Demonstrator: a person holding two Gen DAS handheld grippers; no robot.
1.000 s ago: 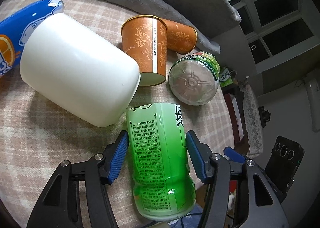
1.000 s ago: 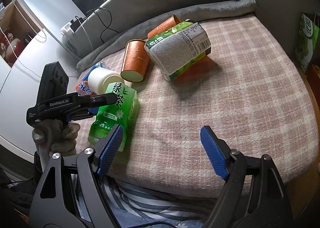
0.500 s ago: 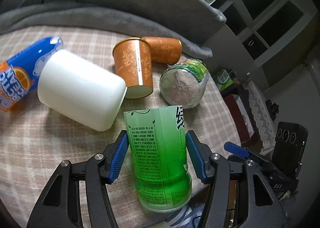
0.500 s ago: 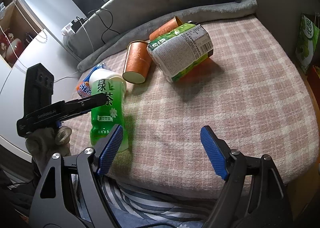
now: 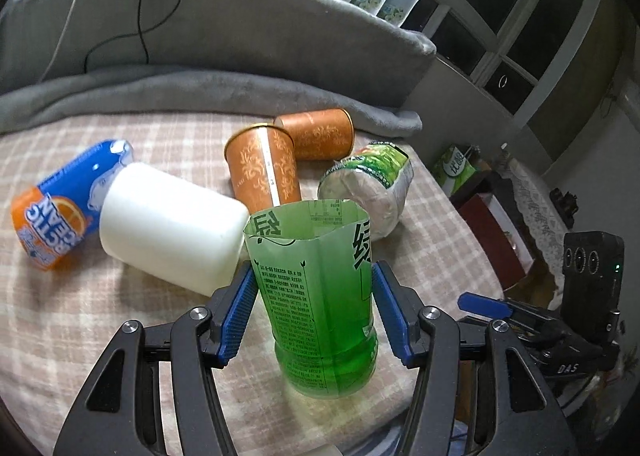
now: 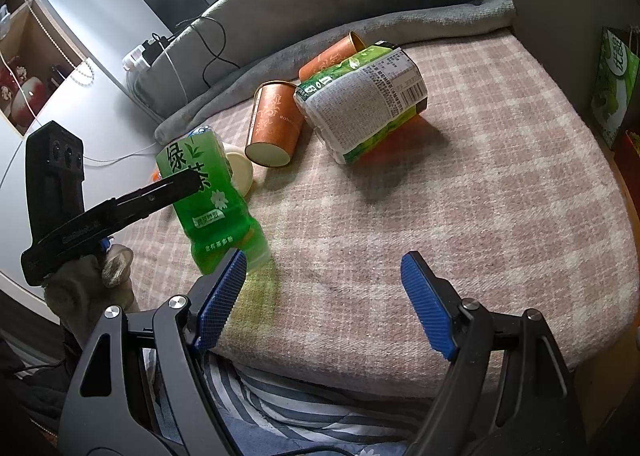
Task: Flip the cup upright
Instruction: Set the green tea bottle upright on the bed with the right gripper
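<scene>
The green cut-bottle cup [image 5: 320, 296] stands almost upright on the checked blanket, open end up, near the front edge. My left gripper [image 5: 314, 312] is shut on it, its blue pads pressed on both sides. In the right wrist view the same green cup [image 6: 212, 203] leans slightly, held by the left gripper's black finger. My right gripper [image 6: 324, 300] is open and empty, low over the blanket's front edge, to the right of the green cup.
A white cup [image 5: 172, 223], a blue-orange cup [image 5: 60, 207], two orange paper cups [image 5: 264, 171] [image 5: 316, 131] and a labelled green-white cup [image 5: 372, 187] lie on their sides behind. A grey rolled blanket [image 5: 200, 91] lines the back. The bed edge [image 6: 360, 376] drops off in front.
The left gripper has tipped the green cup from lying on its side to nearly upright. The right gripper has stayed still and open.
</scene>
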